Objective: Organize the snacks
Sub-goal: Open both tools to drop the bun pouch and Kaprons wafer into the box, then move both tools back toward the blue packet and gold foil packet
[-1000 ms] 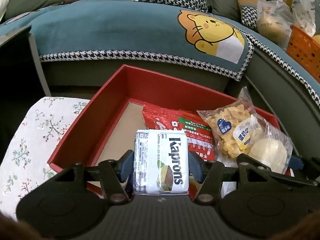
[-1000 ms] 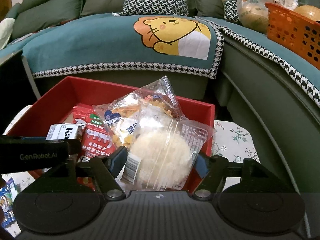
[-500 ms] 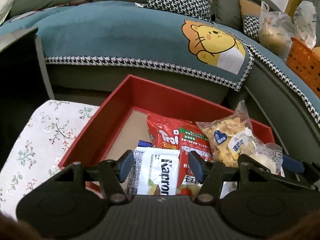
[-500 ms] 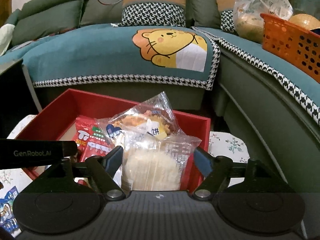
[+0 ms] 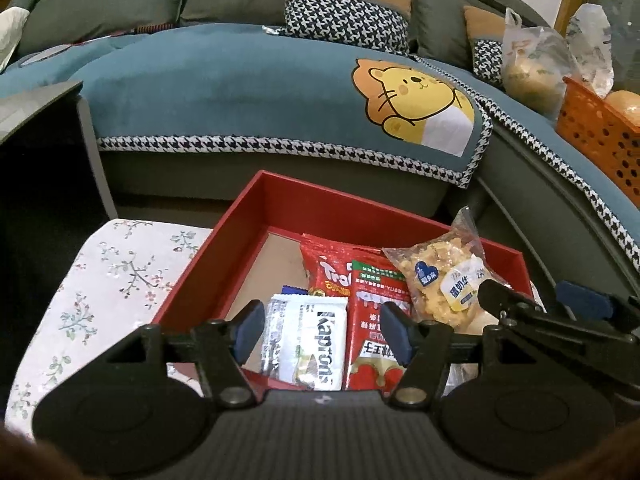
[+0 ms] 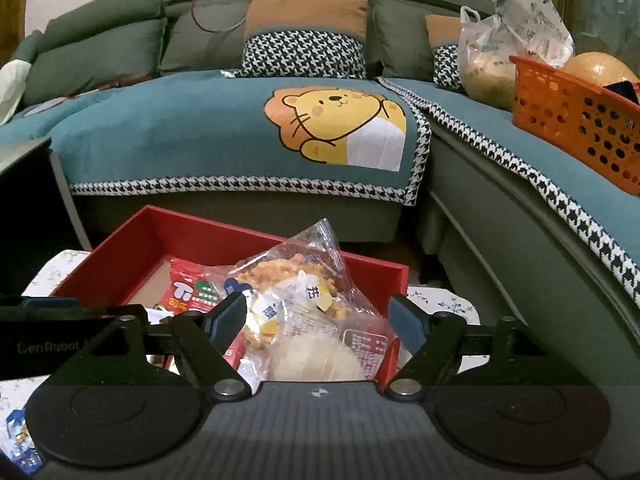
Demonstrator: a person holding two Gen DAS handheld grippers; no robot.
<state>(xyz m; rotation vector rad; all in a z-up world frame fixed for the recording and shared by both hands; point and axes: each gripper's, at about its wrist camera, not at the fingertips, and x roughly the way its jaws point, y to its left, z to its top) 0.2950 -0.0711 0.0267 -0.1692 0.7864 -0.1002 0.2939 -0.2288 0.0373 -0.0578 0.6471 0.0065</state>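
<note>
A red box (image 5: 240,220) stands on a floral cloth and holds snacks. In the left wrist view a silver Kaprons packet (image 5: 304,340) lies in it beside a red snack bag (image 5: 360,300) and a clear bag of yellow puffs (image 5: 444,276). My left gripper (image 5: 322,334) is open above the Kaprons packet, apart from it. In the right wrist view the red box (image 6: 132,240) holds the clear puff bag (image 6: 288,276) and a clear bag with a pale round bun (image 6: 316,360). My right gripper (image 6: 318,318) is open above the bun bag.
A teal sofa cover with a lion print (image 6: 336,124) lies behind the box. An orange basket (image 6: 576,116) and plastic bags (image 6: 492,60) sit on the sofa at right. A dark side table (image 5: 40,140) stands at left. Blue packets (image 6: 16,436) lie at lower left.
My left gripper let go of the Kaprons packet and my right gripper let go of the bun bag. Both packets now lie in the box and both grippers have drawn back and up.
</note>
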